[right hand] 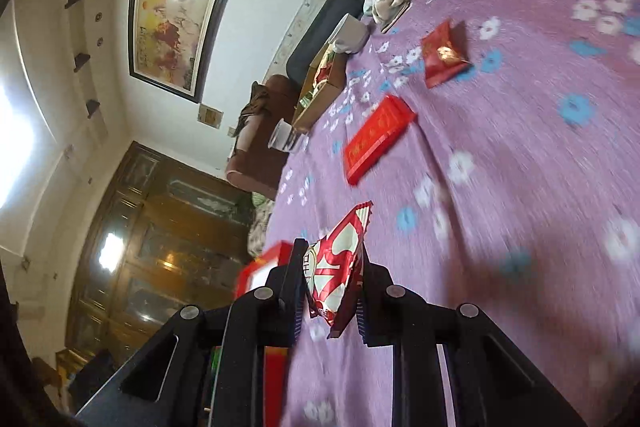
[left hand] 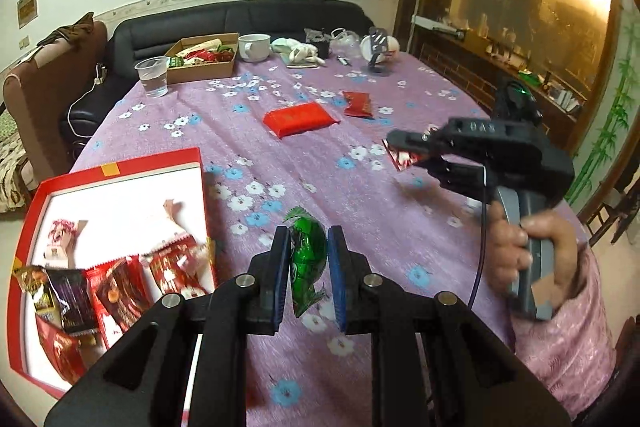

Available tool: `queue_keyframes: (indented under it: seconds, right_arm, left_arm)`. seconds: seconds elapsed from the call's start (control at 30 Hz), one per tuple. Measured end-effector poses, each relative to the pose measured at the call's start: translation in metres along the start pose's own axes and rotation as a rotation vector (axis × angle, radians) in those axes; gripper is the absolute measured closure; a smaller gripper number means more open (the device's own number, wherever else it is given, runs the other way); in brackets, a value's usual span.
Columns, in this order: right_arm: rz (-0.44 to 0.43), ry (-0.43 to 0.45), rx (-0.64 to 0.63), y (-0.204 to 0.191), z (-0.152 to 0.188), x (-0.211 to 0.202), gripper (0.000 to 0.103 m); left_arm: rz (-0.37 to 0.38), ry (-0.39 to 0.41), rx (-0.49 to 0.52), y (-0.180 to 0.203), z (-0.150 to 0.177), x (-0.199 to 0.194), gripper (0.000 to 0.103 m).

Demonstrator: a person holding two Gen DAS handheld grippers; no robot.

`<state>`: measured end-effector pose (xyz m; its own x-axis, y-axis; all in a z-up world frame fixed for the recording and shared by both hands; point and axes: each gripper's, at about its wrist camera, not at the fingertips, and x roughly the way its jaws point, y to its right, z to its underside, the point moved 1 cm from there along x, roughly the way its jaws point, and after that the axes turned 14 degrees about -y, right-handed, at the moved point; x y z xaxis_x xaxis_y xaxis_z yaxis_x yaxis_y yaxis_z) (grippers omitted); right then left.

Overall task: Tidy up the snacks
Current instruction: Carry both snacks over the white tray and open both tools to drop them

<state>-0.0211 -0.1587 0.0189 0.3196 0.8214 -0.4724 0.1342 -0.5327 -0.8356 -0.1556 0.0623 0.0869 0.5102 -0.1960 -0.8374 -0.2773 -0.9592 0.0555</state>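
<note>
The left gripper (left hand: 308, 263) pinches a green foil-wrapped candy (left hand: 307, 259) between its blue pads, the wrapper standing upright with a twisted end at twelve o'clock and another at six, held above the purple flowered tablecloth (left hand: 360, 195). At about nine o'clock from it lies the red gift box lid (left hand: 120, 171), its white inside holding several red and dark snack packets (left hand: 116, 291) bunched along the near edge. At one o'clock the right gripper (left hand: 404, 151), held in a person's hand (left hand: 528, 247), is clamped on a red-and-white snack packet (left hand: 402, 157). In the right wrist view the right gripper's (right hand: 332, 283) pads press that red-and-white packet (right hand: 340, 259), which sticks out toward twelve o'clock past the fingertips. Farther out at twelve o'clock from the left gripper a flat red pack (left hand: 300, 119) lies on the cloth, with a smaller crumpled red packet (left hand: 358, 103) just to its right. At eleven o'clock, near the table's far edge, stand a clear plastic cup (left hand: 153, 75), a cardboard box of snacks (left hand: 204, 61) and a white mug (left hand: 255, 47).
</note>
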Motion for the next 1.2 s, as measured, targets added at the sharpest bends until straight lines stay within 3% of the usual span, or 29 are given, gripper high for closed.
queue_keyframes:
  seconds: [0.1,0.67,1.2]
  right_arm:
    - [0.068,0.019,-0.039,-0.012,0.021,-0.013,0.082]
    - [0.213,-0.001,-0.186,-0.068,0.123,-0.022,0.082]
    - [0.227,-0.088,-0.301,-0.109,0.153,0.027,0.082]
  left_arm:
    - [0.021,0.016,-0.005,0.002,0.011,-0.005,0.087]
    - [0.046,0.133,0.006,0.004,0.051,-0.049,0.087]
    - [-0.053,0.185,-0.073,-0.042,0.070,-0.072,0.087]
